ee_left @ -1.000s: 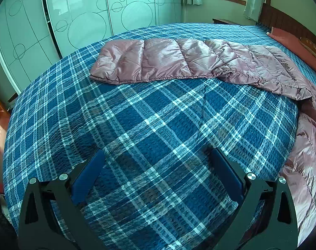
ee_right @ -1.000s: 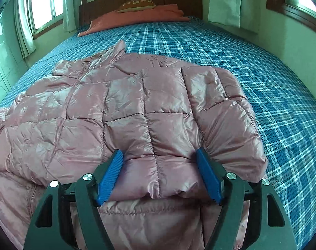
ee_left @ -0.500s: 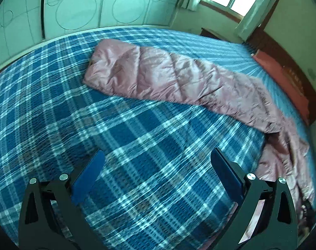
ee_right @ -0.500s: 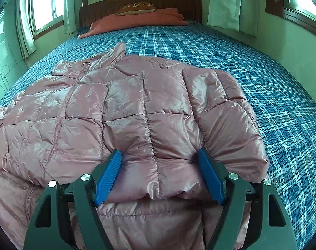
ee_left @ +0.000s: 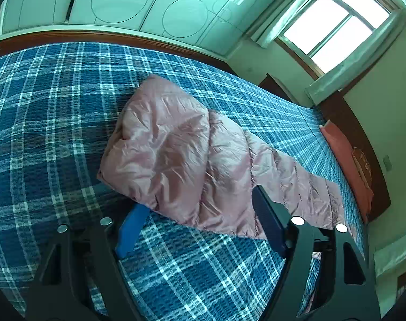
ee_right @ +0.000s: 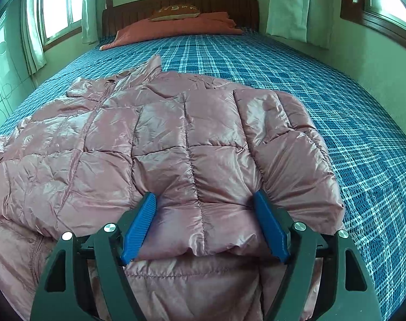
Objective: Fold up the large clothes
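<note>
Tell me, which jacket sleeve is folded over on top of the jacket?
The sleeve beside the right gripper is folded over the jacket. The other sleeve lies stretched out on the plaid bedspread.

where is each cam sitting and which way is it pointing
Left wrist: on the left gripper, low over the plaid bed, facing the jacket's outstretched sleeve, wardrobe and window; its open blue fingers show.
Right wrist: on the right gripper, over the jacket, facing the headboard; open fingers show.
Shared: jacket, bed, orange pillow.
</note>
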Tool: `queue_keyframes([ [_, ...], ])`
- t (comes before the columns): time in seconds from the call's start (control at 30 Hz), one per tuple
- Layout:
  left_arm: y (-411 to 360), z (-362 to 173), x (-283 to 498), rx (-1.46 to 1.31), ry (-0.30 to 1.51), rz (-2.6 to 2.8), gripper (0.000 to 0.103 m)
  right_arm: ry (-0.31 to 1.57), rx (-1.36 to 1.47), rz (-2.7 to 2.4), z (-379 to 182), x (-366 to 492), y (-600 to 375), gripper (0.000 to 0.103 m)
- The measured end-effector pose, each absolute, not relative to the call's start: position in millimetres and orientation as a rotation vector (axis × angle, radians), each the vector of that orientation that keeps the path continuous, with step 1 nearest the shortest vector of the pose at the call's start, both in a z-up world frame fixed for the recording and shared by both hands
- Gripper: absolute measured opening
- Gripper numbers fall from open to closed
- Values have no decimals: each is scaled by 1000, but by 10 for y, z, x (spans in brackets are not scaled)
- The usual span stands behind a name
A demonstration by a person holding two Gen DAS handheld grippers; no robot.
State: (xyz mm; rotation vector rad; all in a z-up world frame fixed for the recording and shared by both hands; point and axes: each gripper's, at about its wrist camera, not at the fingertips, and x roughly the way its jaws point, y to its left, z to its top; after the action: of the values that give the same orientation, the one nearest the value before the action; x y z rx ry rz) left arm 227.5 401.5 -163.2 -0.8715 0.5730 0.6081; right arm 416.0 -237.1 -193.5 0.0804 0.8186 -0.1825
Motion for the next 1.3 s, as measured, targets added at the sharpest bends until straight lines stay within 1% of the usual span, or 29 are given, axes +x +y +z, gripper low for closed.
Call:
queue_keyframes([
  [0.07,4103,-1625,2328,-894,565,633,69,819,79,-183,-1935,4162,-2373,75],
  [0.23,4084,-1634,2326,-955,526,664,69,817,81,-184,-1931,4158,-2367,75],
  [0.27,4101,-1631,2374,-934,537,691,61,817,81,-183,-1930,4158,-2369,75],
  [0.3,4133,-1621,2432,-908,544,726,44,817,80,-184,-1930,4158,-2369,75],
  [0.33,4114,-1613,2480,-886,544,733,34,817,80,-184,-1932,4159,-2368,75],
  [0.37,4099,-1588,2513,-870,547,716,14,817,79,-185,-1932,4159,-2368,75],
  [0.4,4108,-1589,2621,-841,565,702,12,817,80,-184,-1931,4158,-2368,75],
  [0.53,3884,-1343,3006,-647,573,678,8,814,79,-185,-1927,4156,-2369,75],
  [0.6,3590,-1206,3108,-573,550,634,8,815,80,-184,-1929,4157,-2371,75],
  [0.7,3024,-962,3458,-430,513,520,8,814,81,-184,-1930,4157,-2370,75],
  [0.8,2368,-865,3808,-321,518,379,8,813,83,-184,-1931,4153,-2370,75],
  [0.9,1736,-888,4115,-241,548,260,8,812,85,-183,-1928,4153,-2374,75],
  [1.0,964,-958,4312,-97,571,151,8,811,88,-182,-1922,4153,-2380,75],
  [1.03,762,-992,4200,-64,576,123,8,810,89,-182,-1924,4148,-2376,75],
  [1.1,369,-1097,4238,-9,605,69,8,809,92,-181,-1922,4150,-2383,75],
  [1.23,-129,-1316,4174,42,681,-2,8,806,95,-181,-1922,4147,-2385,75],
  [1.3,-325,-1432,4202,67,721,-27,12,807,95,-181,-1922,4149,-2390,75],
])
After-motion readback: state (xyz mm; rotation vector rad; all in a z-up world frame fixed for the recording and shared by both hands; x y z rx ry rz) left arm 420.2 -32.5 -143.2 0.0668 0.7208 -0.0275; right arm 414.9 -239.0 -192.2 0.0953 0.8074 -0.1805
